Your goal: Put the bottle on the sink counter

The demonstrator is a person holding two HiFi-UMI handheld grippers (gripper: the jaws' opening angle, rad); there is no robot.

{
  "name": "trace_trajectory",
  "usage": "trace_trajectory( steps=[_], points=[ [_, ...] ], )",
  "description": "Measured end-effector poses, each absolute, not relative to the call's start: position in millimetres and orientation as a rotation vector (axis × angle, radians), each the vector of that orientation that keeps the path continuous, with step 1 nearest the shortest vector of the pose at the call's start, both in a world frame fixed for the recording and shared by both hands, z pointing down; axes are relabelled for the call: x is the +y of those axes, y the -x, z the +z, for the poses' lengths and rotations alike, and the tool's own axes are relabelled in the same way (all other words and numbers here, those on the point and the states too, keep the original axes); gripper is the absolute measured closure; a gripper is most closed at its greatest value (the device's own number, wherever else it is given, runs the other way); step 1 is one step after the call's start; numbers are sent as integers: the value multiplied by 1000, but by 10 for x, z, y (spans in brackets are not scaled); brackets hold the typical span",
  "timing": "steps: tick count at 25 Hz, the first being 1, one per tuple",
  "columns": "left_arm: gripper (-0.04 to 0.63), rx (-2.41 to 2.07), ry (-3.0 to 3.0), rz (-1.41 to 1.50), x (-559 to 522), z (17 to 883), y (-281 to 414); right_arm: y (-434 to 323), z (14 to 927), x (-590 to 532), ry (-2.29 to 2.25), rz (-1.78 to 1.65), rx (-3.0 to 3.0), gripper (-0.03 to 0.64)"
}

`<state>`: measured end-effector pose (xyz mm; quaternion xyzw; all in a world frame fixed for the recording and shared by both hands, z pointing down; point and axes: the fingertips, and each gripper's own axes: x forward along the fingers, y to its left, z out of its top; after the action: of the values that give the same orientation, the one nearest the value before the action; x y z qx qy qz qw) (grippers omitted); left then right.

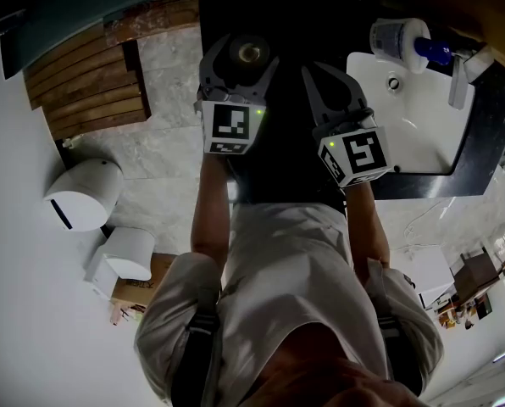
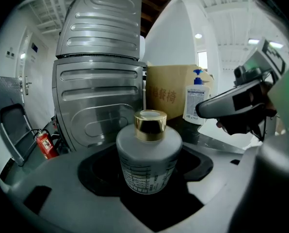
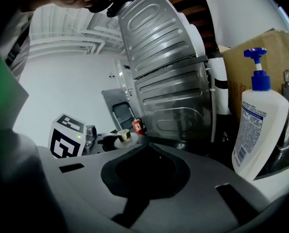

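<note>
A small frosted white bottle [image 2: 149, 161] with a gold cap sits between the jaws of my left gripper [image 2: 149, 144], which is shut on it. In the head view the bottle [image 1: 252, 52] and left gripper [image 1: 244, 62] are over the black sink counter [image 1: 291, 24]. I cannot tell whether the bottle touches the counter. My right gripper [image 1: 324, 70] hovers just right of it over the same counter, left of the white basin [image 1: 405, 121]. Its jaws are shut with nothing between them [image 3: 147, 147]. From the right gripper view the bottle [image 3: 122, 137] shows small at the left.
A white soap dispenser [image 1: 401, 39] with a blue pump stands by the basin's far rim, close to the right gripper [image 3: 258, 125]. A faucet [image 1: 460, 79] is at the basin's right. A cardboard box [image 2: 168, 93] and a ribbed metal bin [image 2: 101, 81] stand behind the counter.
</note>
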<state>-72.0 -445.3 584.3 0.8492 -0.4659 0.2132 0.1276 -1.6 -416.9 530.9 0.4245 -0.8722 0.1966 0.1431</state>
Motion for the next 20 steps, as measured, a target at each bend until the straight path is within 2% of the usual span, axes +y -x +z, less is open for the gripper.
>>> trace_trajectory(
  steps=[20],
  points=[
    [272,-1332,-2462,597,-4477,5855,705,32,5285,-4120,-1225,570,-2513,620]
  ],
)
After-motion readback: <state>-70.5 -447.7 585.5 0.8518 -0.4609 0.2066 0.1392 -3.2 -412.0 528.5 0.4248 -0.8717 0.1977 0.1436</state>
